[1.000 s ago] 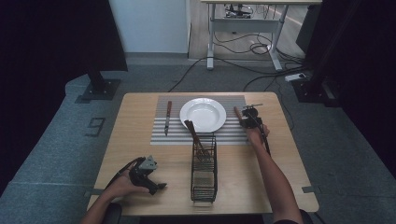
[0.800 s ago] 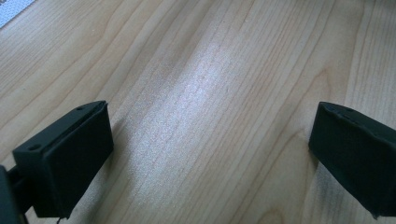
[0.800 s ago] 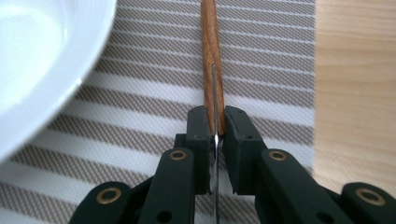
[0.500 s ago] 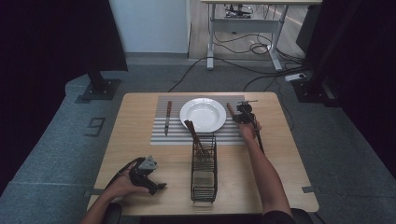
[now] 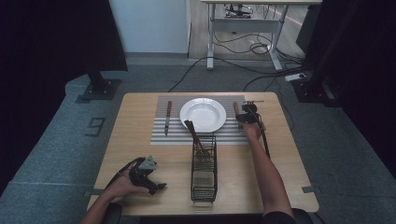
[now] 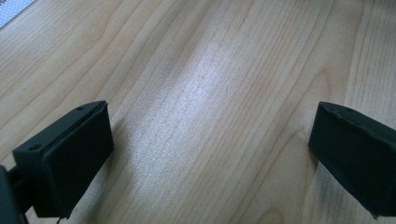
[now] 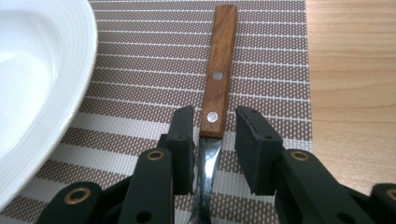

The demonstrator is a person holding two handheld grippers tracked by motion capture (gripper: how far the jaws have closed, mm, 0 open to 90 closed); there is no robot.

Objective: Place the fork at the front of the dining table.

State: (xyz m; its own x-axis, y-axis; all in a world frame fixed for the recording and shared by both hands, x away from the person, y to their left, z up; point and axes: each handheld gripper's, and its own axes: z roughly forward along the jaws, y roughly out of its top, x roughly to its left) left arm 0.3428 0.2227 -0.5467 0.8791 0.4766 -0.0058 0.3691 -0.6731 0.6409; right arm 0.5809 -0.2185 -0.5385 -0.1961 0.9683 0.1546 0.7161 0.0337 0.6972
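The work in hand was setting a place on the table (image 5: 140, 140): a striped mat (image 5: 177, 135) lay at the far middle with a white plate (image 5: 203, 114) centred on it; a knife (image 5: 167, 116) lay on the mat left of the plate; a wood-handled utensil (image 7: 218, 84) lay flat on the mat just right of the plate, handle toward the far edge, metal neck toward the near edge; its working end was hidden under the gripper, so its kind could not be told. The right gripper (image 7: 214, 149) hung over that neck; its jaws had just been opening, and they stood slightly apart on either side of the neck, the pads not pressing it, so the utensil was judged released in place. The left gripper (image 5: 148, 179) rested at the near left of the table, well apart from the mat; its jaws stood wide apart over bare wood with nothing between them. A wire caddy (image 5: 204, 168) stood in the near middle with one more utensil (image 5: 195, 137) leaning in it. Judged state: knife and right-hand utensil placed; the utensil in the caddy had yet to be taken out and laid; the right gripper had yet to clear the mat.
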